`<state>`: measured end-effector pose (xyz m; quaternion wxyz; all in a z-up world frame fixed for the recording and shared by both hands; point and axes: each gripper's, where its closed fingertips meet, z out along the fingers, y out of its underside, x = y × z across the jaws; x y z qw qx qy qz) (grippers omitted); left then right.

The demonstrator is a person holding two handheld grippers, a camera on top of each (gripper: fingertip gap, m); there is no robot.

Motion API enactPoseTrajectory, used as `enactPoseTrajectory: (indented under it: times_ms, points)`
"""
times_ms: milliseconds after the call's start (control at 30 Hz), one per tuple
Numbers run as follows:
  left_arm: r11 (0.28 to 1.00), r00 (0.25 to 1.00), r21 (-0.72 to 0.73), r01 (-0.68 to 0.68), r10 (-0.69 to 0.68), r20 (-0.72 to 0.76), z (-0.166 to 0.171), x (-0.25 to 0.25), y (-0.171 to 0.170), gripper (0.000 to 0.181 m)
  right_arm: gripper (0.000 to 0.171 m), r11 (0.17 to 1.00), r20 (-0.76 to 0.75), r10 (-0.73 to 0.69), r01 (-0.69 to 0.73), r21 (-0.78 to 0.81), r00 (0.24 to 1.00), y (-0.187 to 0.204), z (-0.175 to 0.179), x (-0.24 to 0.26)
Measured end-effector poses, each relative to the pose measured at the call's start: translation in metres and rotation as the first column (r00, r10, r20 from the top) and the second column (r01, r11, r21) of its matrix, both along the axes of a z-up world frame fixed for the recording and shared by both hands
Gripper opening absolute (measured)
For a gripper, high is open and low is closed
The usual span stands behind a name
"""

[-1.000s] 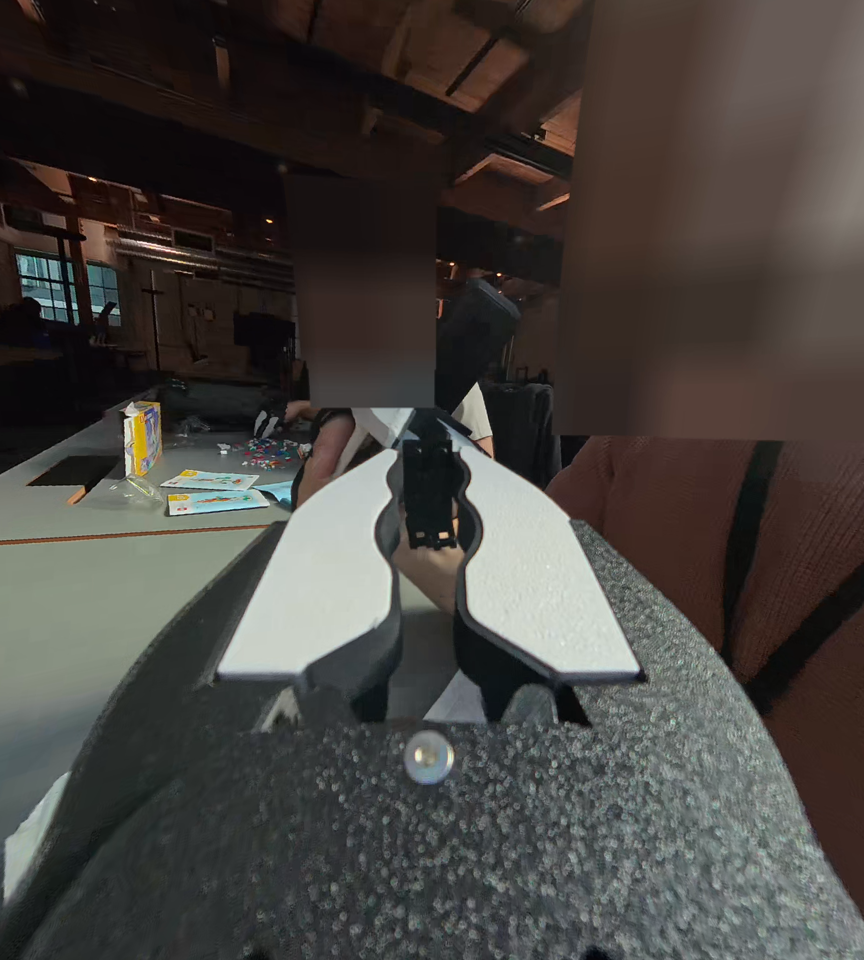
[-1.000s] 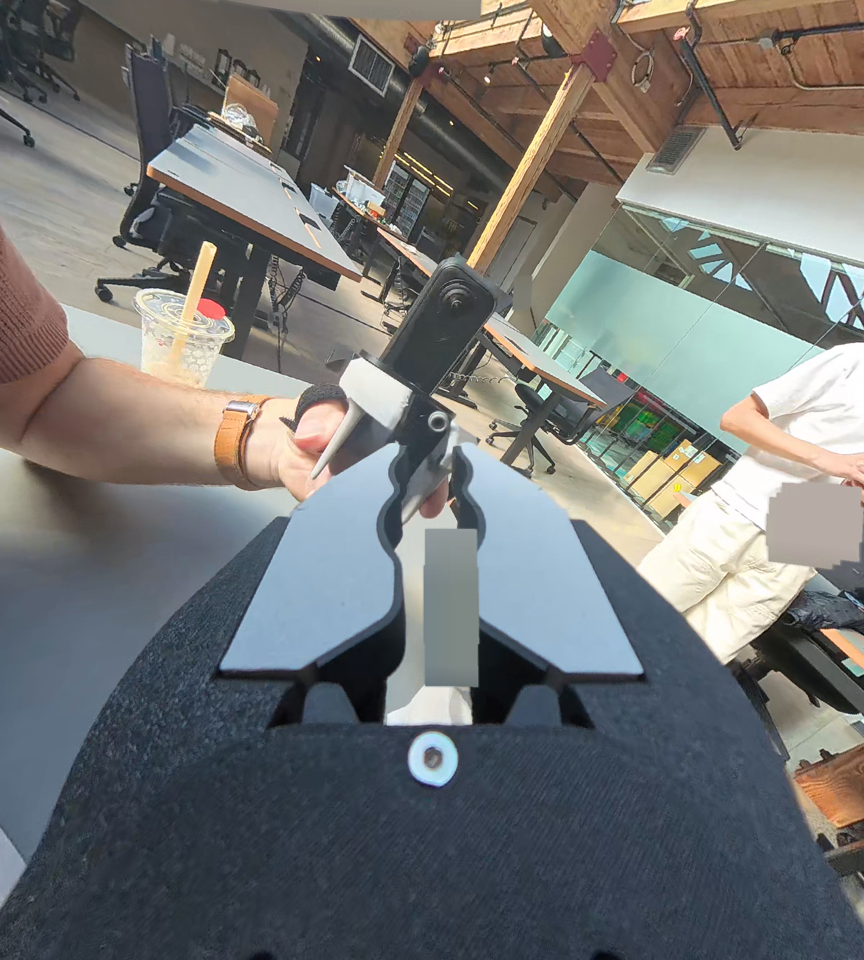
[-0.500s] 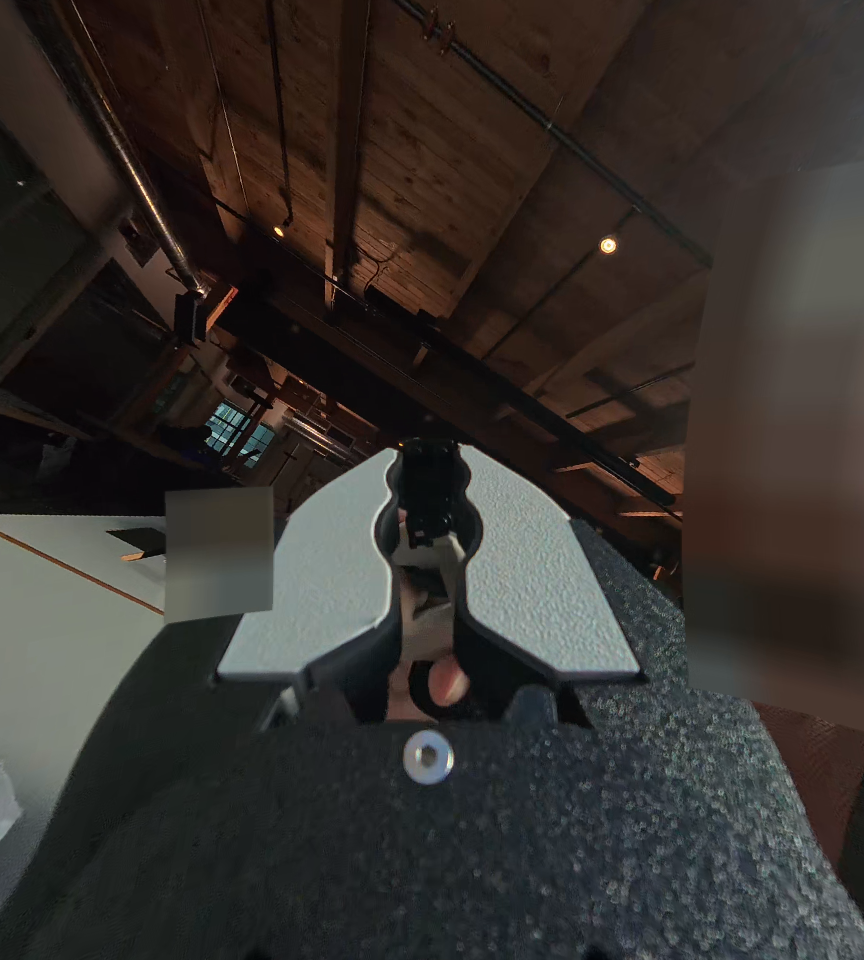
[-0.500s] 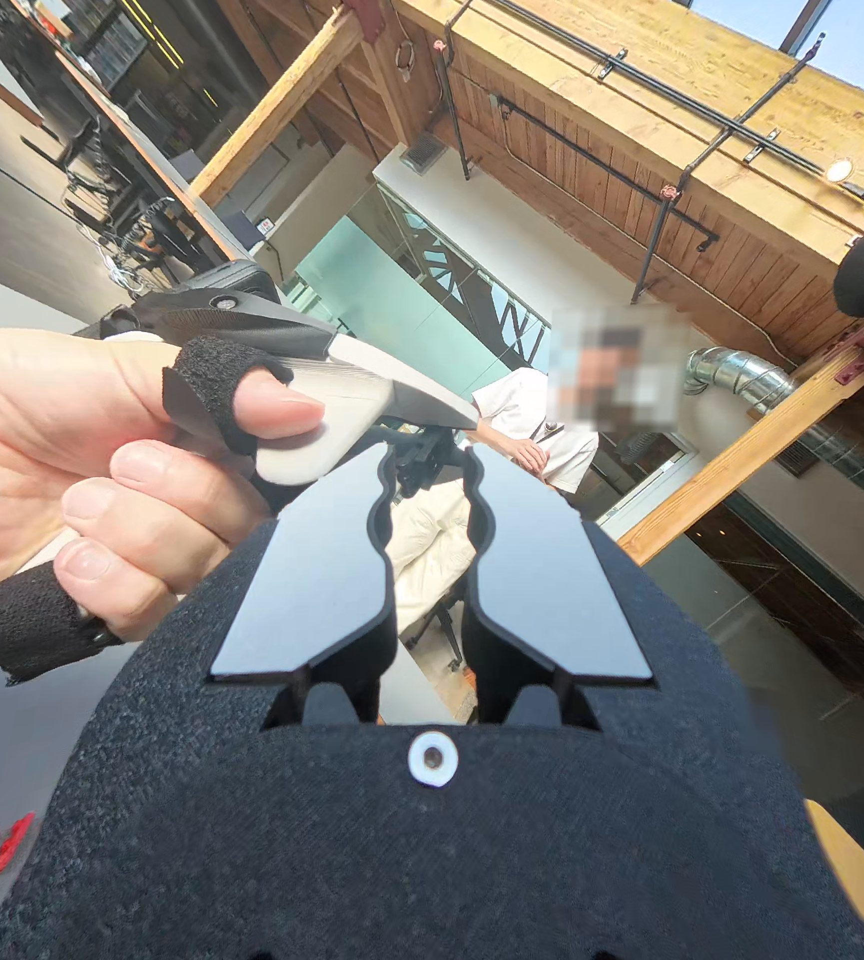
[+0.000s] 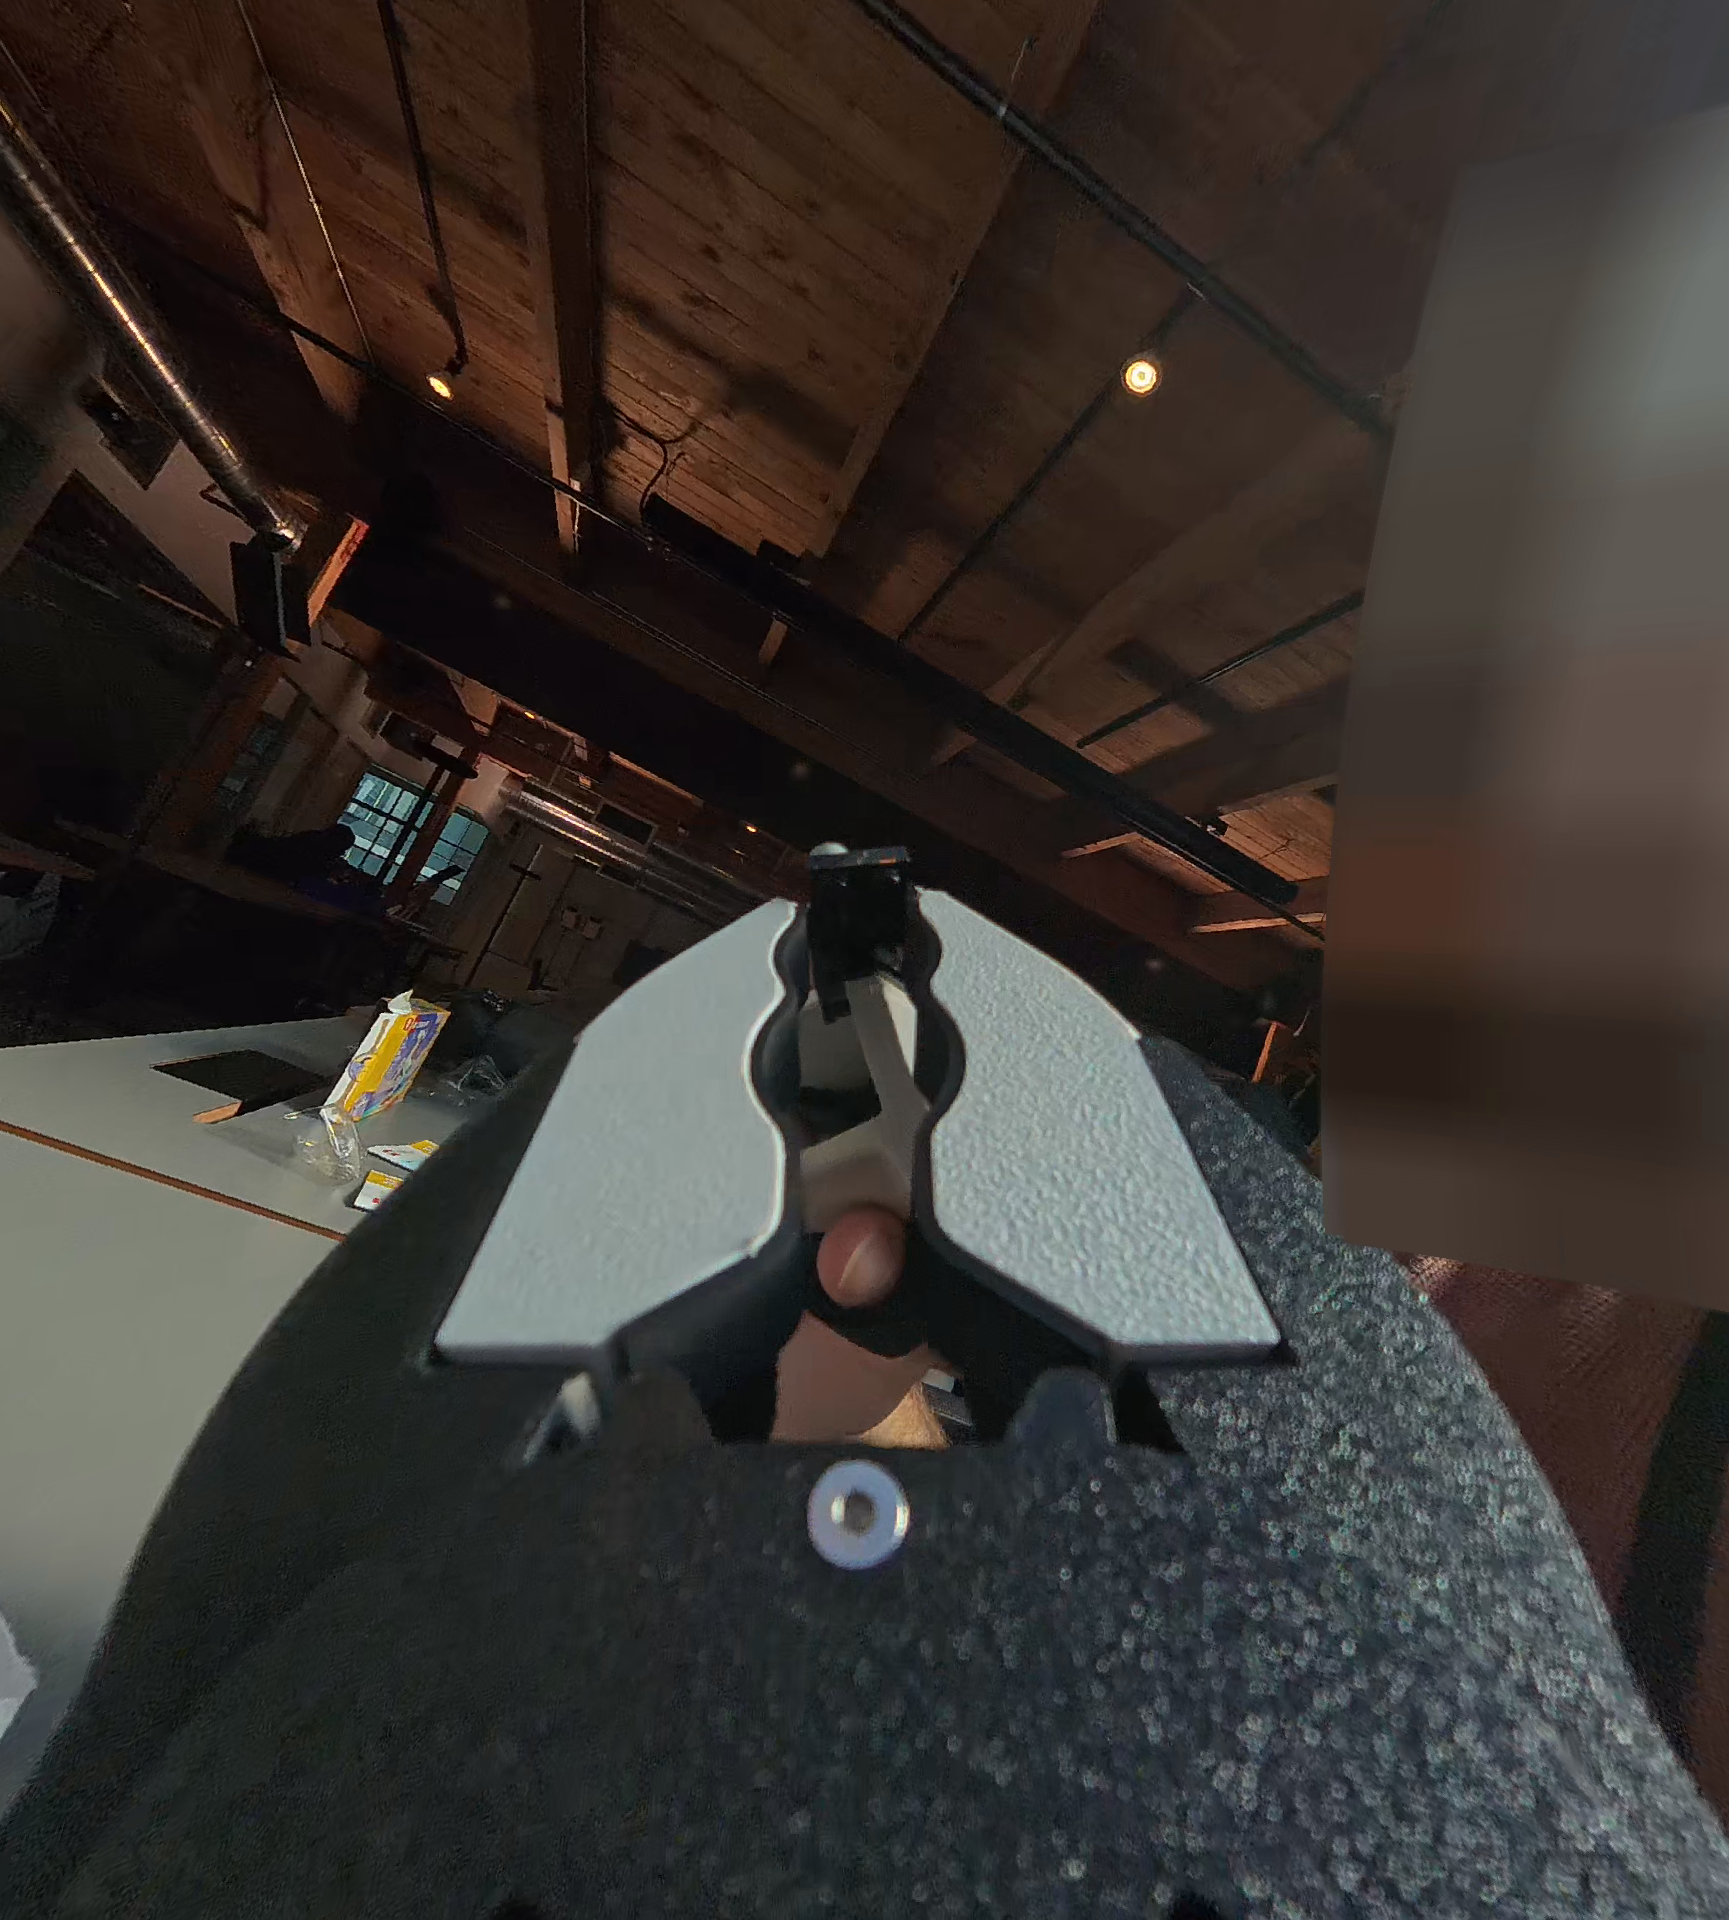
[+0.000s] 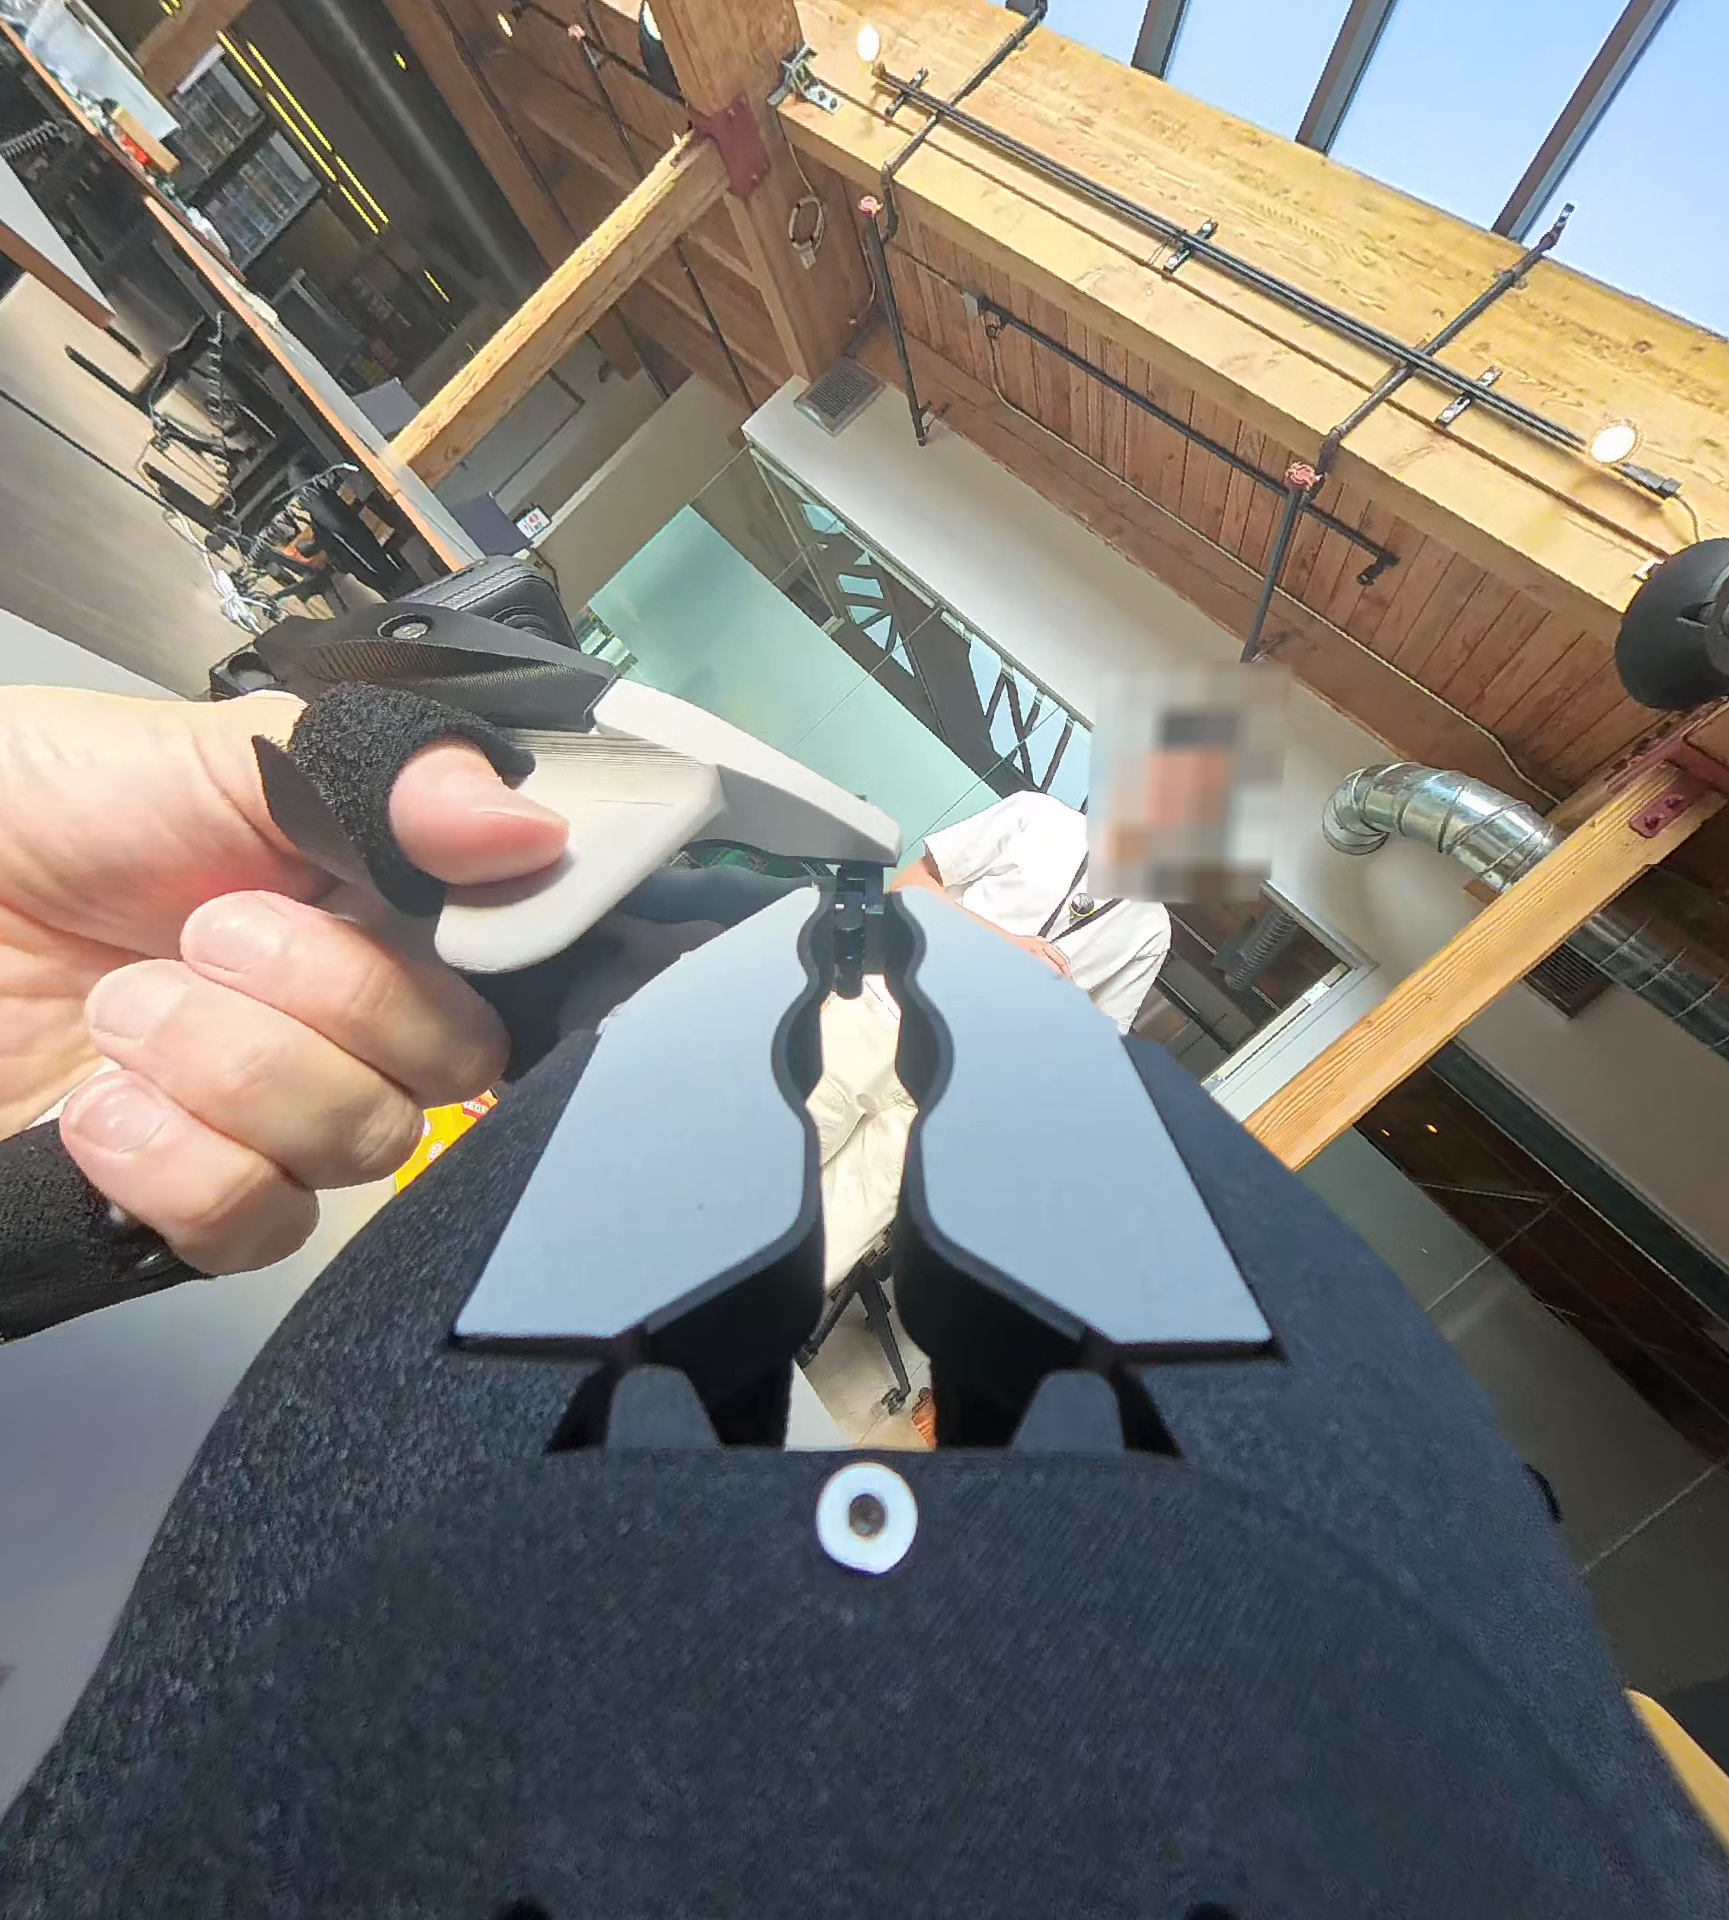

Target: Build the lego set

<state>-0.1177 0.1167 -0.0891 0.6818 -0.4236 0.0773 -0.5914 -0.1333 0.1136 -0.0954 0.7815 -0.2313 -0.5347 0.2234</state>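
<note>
Right wrist view shows the right gripper (image 6: 852, 914) closed on a small black lego assembly (image 6: 849, 925) held up in the air, and the white tip of the left gripper (image 6: 865, 840), held by the person's hand (image 6: 164, 935), touches its top. In the left wrist view the left gripper (image 5: 855, 914) also seems clamped on this same black piece (image 5: 855, 899). I judge the step is joining or passing the piece between both claws, so next needs steady alignment and a gentle press.

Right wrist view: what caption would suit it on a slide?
Two hand-held grippers meet tip to tip around a small black lego piece, raised toward the timber ceiling.
</note>
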Motion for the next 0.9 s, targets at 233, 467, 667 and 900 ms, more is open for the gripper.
enactPoseTrajectory:
  times_ms: [233,467,667,900]
  points:
    - [0.997,0.995,-0.012,-0.077,0.078,0.065,0.004,-0.012,0.001,0.016,0.013,0.995,-0.078,-0.079,0.084,0.058,0.994,0.0,0.005,0.003]
    - [0.988,0.986,-0.03,-0.153,0.155,0.066,0.005,-0.016,0.001,0.016,0.004,0.991,-0.045,-0.109,0.112,0.075,0.993,0.0,0.0,-0.002]
    - [0.987,0.986,-0.041,-0.154,0.156,0.063,0.002,-0.015,0.002,0.016,0.005,0.996,-0.028,-0.083,0.083,0.028,0.996,0.0,-0.001,-0.003]
    - [0.984,0.983,-0.063,-0.169,0.173,0.069,-0.002,-0.016,0.005,0.016,0.005,0.992,-0.001,-0.112,0.112,0.058,0.994,0.004,-0.004,-0.005]
